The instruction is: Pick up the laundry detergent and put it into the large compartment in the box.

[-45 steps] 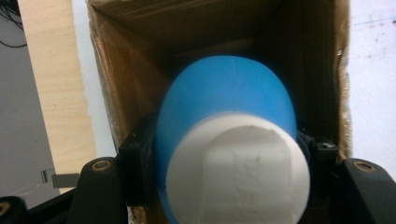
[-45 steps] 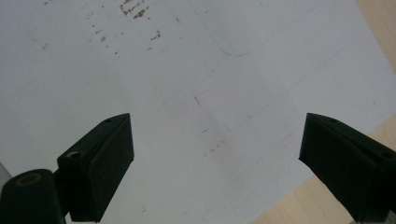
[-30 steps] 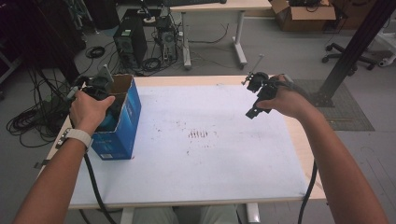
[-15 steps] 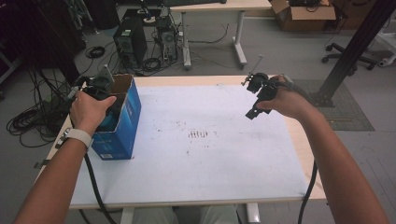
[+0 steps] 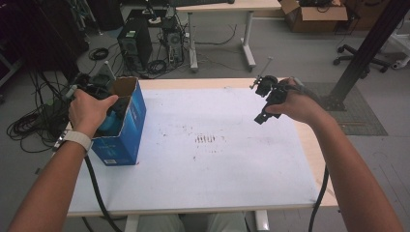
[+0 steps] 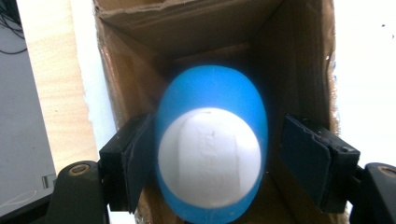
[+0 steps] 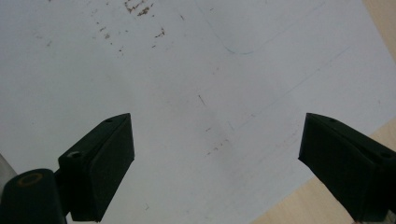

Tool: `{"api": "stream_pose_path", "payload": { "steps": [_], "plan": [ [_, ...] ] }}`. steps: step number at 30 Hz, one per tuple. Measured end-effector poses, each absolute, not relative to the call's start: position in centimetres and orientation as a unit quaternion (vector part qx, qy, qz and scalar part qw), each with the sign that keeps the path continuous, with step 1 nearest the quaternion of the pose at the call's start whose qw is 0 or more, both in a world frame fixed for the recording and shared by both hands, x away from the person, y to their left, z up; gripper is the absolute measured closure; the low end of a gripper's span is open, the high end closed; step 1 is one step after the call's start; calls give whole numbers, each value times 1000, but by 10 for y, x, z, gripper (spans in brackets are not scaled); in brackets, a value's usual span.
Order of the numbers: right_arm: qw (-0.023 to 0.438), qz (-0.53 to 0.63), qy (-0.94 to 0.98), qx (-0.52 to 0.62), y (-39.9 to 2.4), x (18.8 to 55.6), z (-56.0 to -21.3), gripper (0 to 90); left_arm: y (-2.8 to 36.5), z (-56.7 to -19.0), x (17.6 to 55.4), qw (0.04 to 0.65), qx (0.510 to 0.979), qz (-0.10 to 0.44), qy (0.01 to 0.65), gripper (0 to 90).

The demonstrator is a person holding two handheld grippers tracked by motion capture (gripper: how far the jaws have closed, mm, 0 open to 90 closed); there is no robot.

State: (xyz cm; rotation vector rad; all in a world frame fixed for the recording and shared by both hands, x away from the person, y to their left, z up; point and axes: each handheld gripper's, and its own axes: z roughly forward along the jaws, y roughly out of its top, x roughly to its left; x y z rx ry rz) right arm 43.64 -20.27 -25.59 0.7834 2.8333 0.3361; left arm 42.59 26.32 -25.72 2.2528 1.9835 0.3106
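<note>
Left gripper [image 6: 212,163]: reaching down into the open blue cardboard box [image 5: 126,126] at the table's [image 5: 217,183] left edge, jaws standing apart around a blue-and-white egg-shaped object [image 6: 212,149], one pad touching, the other clear. Right gripper [image 7: 215,163]: hovering over the white tabletop's far right, jaws gaping wide, carrying nothing.

A box [image 5: 121,126] stands open-topped at the left edge of the desk [image 5: 212,179]. An egg-shaped object [image 6: 212,149] sits inside it, between the fingers [image 6: 135,163] of the left gripper [image 6: 219,163]. The right gripper [image 5: 266,99] hangs above the desk's far right part, well apart from the box.
</note>
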Motion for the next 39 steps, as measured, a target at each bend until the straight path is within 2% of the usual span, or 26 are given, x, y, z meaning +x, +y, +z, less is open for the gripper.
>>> {"api": "stream_pose_path", "payload": {
  "steps": [21, 39],
  "plan": [
    [95, 112, 954, 263, -202, 434, -251, 103, 264, -214, 416, 91, 750, 130, 643, 258],
    [97, 113, 953, 263, -202, 432, -250, 103, 222, -167, 385, 148, 810, 146, 548, 261]
  ]
}}
